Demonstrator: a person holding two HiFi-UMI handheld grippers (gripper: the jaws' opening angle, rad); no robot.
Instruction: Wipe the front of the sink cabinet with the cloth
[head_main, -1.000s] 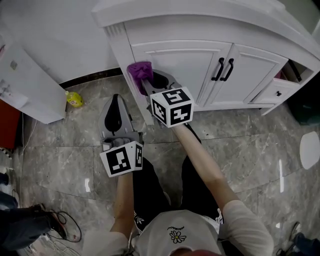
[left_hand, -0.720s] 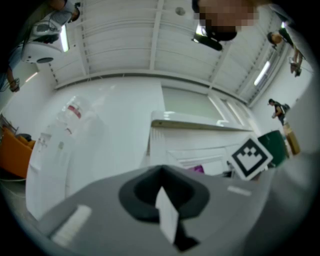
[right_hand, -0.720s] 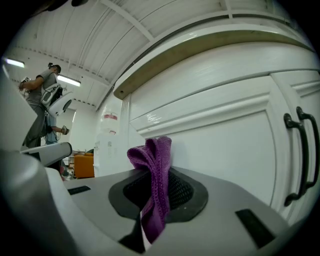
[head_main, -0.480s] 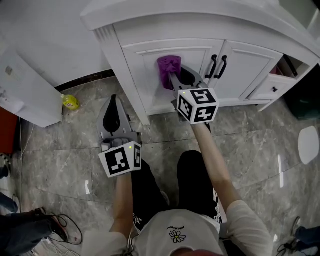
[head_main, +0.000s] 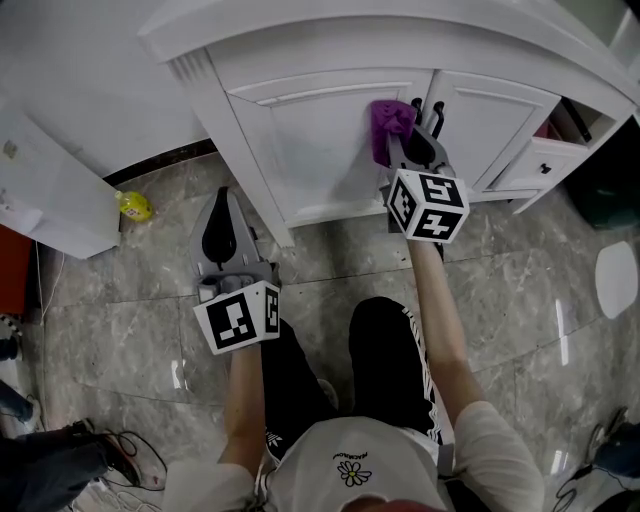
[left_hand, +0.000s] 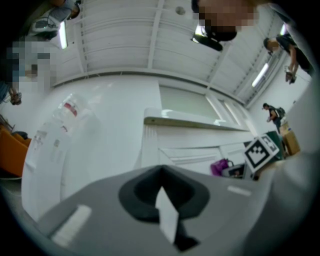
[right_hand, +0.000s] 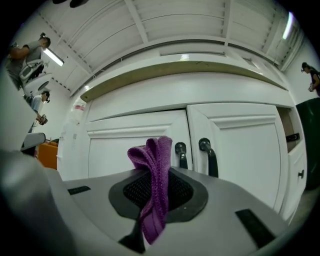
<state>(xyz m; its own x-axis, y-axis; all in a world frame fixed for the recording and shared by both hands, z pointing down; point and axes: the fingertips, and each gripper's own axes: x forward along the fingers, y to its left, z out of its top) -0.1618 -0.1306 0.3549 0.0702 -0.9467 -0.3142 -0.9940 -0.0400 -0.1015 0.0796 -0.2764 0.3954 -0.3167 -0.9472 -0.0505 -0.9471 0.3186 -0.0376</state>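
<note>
Right gripper view: the purple cloth (right_hand: 151, 165) is seen pinched in the middle, with a bunch left sticking out in front.
Cloth place: it is held at the top right corner of the left door (head_main: 300, 140) of the sink cabinet (head_main: 300, 55), and it looks to be pressed on the door.
Right gripper (head_main: 400, 150): closed tight on the cloth.
Black handles (right_hand: 181, 152): found just beside the cloth, right in the way.
What could go wrong: the cloth could get snagged on a handle and be pulled out, or the door could be tugged open.
Left gripper (head_main: 224, 205): closed, with nothing clearly held, kept low over the floor (head_main: 120, 290), well apart from the cabinet.
Around: a drawer (head_main: 545, 150) is left open on the right, and a yellow bottle (head_main: 133, 206) is seen on the floor at the left. The wiping is not blocked by either.
</note>
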